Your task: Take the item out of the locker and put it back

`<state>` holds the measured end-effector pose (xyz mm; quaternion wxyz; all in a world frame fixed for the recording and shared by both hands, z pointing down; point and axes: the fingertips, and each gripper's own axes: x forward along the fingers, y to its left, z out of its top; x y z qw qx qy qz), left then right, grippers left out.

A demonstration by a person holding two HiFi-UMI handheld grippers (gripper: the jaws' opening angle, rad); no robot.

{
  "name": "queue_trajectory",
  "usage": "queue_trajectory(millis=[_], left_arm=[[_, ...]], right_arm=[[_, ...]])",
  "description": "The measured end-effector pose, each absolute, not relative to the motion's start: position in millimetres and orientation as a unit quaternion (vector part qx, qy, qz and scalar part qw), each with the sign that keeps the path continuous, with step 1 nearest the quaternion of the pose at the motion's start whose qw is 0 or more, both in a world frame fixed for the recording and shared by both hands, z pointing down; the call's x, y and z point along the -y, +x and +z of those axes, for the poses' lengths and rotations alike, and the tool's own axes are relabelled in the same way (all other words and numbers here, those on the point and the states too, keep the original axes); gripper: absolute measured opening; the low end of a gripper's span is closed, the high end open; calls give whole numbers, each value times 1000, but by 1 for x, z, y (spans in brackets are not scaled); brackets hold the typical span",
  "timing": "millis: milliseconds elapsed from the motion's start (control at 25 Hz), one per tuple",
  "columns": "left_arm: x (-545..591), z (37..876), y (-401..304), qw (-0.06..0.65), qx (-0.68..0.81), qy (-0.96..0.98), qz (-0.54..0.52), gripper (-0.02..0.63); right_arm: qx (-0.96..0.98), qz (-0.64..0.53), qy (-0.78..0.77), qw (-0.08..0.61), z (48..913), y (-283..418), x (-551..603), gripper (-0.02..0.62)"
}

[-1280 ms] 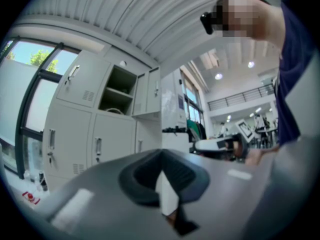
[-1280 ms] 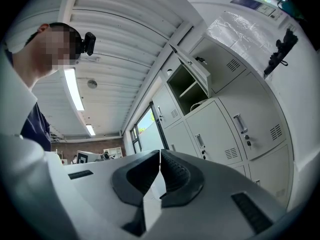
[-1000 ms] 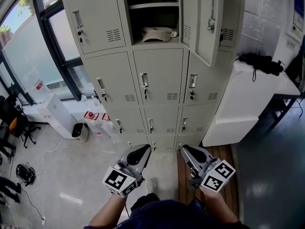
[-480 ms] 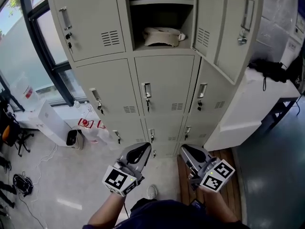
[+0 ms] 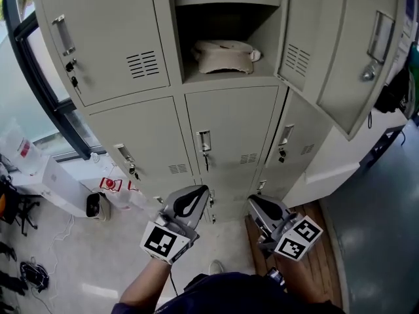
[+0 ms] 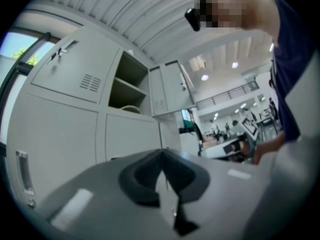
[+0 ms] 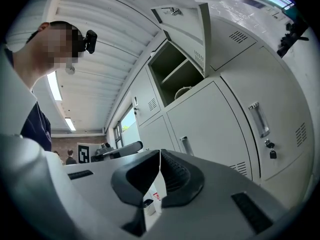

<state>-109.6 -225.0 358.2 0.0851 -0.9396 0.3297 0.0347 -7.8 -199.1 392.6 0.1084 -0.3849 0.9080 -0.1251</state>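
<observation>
Beige cloth item lies on the floor of the open top compartment of the locker. Left gripper and right gripper are held low, jaws together, empty.

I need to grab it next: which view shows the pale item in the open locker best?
The head view: the pale item lies in full sight in the open locker. Both gripper views catch only a small sliver.
</observation>
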Motion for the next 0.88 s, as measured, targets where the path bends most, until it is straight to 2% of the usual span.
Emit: queue_trajectory(millis=[400,680,880], left_arm=[[273,314,-95,155,-323,-933,26,3],[299,249,-72,306,-349,-885,-39,5],[326,208,-57,348,-383,-853,-65,5]], right_arm=[[-910,-131,-380,106,392,-9,241,9],[-928,-140,-329,106,395,-2,259,9],[-942,-143,-287,102,393,4,267,9]])
